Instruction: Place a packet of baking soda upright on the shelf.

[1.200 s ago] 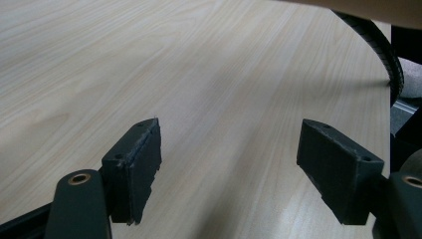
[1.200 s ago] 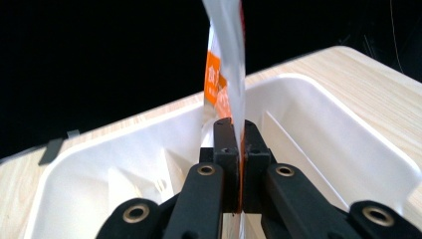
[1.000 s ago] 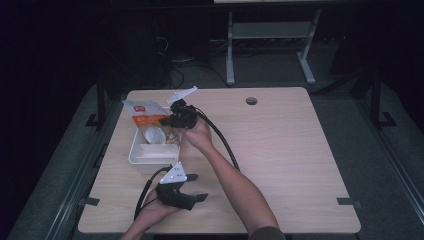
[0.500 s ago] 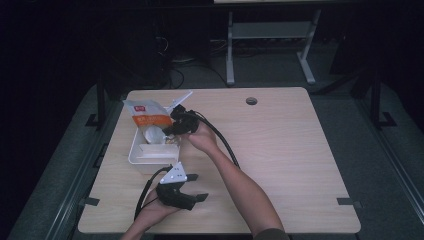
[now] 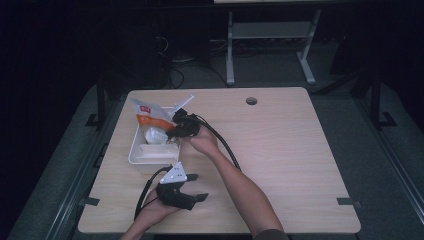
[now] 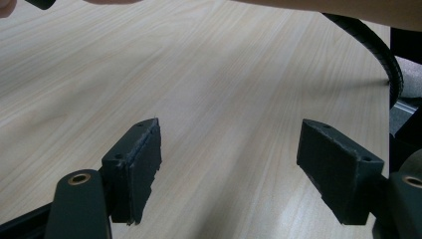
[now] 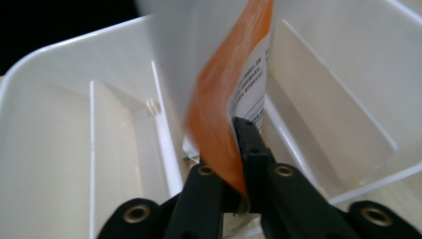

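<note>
An orange and white packet [image 7: 226, 104] stands up between the jaws of my right gripper [image 7: 234, 164], which is shut on its lower edge. It hangs over a white divided tray [image 7: 59, 99]. In the high view the packet [image 5: 147, 116] leans over the far end of the tray [image 5: 137, 156], with the right gripper [image 5: 172, 131] at the tray's right side. My left gripper [image 5: 192, 187] rests low on the table near its front edge, jaws wide apart with bare wood between them; its fingers [image 6: 137, 169] hold nothing.
A pale crumpled item [image 5: 154, 135] lies in the tray's middle compartment. A black cable [image 5: 225, 145] trails from the right gripper across the table. A round grommet hole [image 5: 251, 101] sits near the far edge. The table's right half is bare wood.
The right gripper has shifted slightly toward the tray's near side with the packet in it. The left gripper has stayed still.
</note>
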`<state>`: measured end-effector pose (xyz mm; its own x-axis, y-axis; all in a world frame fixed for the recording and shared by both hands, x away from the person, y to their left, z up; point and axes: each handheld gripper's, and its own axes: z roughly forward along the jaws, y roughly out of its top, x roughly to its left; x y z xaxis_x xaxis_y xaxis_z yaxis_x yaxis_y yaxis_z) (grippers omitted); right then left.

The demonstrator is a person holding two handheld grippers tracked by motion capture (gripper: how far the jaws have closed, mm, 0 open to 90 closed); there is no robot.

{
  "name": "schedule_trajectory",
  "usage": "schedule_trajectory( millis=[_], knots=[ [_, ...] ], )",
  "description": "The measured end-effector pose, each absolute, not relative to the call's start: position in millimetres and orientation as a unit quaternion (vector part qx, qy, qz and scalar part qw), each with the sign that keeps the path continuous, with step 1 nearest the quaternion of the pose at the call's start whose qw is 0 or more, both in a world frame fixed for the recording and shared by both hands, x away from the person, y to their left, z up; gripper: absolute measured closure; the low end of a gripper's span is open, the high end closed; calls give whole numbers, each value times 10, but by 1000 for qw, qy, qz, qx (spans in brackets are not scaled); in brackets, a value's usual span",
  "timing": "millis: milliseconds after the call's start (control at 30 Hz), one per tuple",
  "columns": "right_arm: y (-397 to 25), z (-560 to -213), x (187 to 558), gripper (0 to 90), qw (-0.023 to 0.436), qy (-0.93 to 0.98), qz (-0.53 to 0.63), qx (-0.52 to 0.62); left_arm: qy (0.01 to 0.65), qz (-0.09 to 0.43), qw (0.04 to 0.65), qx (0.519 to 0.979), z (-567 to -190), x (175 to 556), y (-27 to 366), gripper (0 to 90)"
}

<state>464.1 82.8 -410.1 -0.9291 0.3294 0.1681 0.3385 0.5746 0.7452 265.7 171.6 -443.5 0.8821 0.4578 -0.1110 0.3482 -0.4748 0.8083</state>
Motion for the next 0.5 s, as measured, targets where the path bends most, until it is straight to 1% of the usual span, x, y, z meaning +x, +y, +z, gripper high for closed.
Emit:
schedule_trajectory(
  millis=[33,67,100,167,200,500],
  knots=[
    [820,-4101,4653,830,13,-887,-422,-189,235,61,456,856,-4435,2657,1718,250],
    [804,-4098,4668,809,26,-886,-422,-190,236,61,456,856,-4433,2657,1722,250],
    [777,-4086,4669,788,28,-891,-412,-188,237,60,457,855,-4433,2660,1724,250],
    [775,-4084,4663,789,27,-895,-407,-182,237,59,457,855,-4438,2668,1723,251],
    [787,-4075,4643,798,16,-903,-393,-171,237,59,456,856,-4440,2669,1719,250],
    [853,-4174,4669,854,18,-917,-362,-170,235,59,456,857,-4439,2660,1704,251]
  ],
)
